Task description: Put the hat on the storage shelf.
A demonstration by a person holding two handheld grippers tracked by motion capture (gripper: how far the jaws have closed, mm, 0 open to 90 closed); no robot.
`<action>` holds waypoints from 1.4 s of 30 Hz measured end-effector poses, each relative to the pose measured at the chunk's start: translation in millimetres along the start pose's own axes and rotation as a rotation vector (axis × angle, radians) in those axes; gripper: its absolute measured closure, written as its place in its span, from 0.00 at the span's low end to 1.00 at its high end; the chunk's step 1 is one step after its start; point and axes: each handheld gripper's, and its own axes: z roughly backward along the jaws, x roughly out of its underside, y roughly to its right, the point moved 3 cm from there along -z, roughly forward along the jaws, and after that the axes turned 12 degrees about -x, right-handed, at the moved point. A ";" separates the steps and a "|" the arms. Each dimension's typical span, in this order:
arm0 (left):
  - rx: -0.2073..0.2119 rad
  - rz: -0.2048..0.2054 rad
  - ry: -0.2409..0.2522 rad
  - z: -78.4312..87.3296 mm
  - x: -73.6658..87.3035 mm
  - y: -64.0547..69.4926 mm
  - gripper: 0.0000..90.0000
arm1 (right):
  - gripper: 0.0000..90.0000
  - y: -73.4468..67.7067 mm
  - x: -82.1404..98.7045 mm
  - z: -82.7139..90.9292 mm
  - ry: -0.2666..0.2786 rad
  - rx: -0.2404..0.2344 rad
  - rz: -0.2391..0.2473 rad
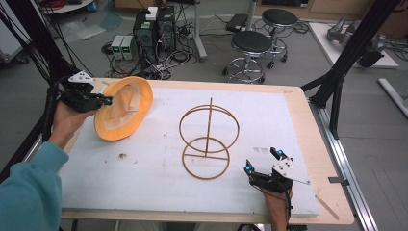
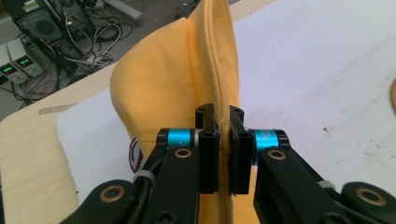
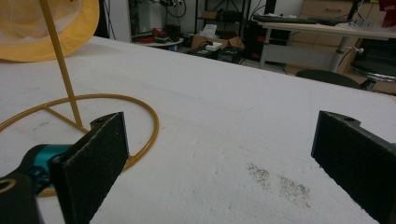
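A yellow brimmed hat [image 1: 122, 108] is tilted up at the table's left, its lower brim near the white mat. My left gripper [image 1: 103, 100] is shut on the hat's brim [image 2: 223, 140], the cloth pinched between the black pads [image 2: 208, 158]. A gold wire stand [image 1: 207, 139], two rings on a central rod, sits upright mid-table. Its base ring [image 3: 116, 116] and rod appear at the left of the right gripper view, with the hat [image 3: 56, 28] beyond. My right gripper [image 1: 262, 160] rests near the front right, jaws wide open with nothing between them [image 3: 219, 154].
A white mat [image 1: 159, 192] covers most of the wooden table [image 1: 308, 120]. A dark smudge [image 3: 280, 182] marks the mat ahead of the right gripper. Stools [image 1: 250, 48], power supplies [image 1: 122, 45] and cables lie on the floor beyond the far edge. Black frame posts [image 1: 346, 62] stand at the right.
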 end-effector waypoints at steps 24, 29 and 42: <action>0.184 -0.012 0.039 0.6 -0.7 76.5 0.93 | 0.03 0.3 0.1 0.7 0.001 -0.005 -0.015; 0.219 -0.009 0.047 -3.5 -0.8 95.2 0.86 | 0.03 0.6 0.0 0.7 0.003 -0.004 -0.008; 0.287 -0.004 0.065 5.0 -4.0 121.0 0.61 | 0.03 0.6 0.1 0.8 0.004 -0.004 -0.015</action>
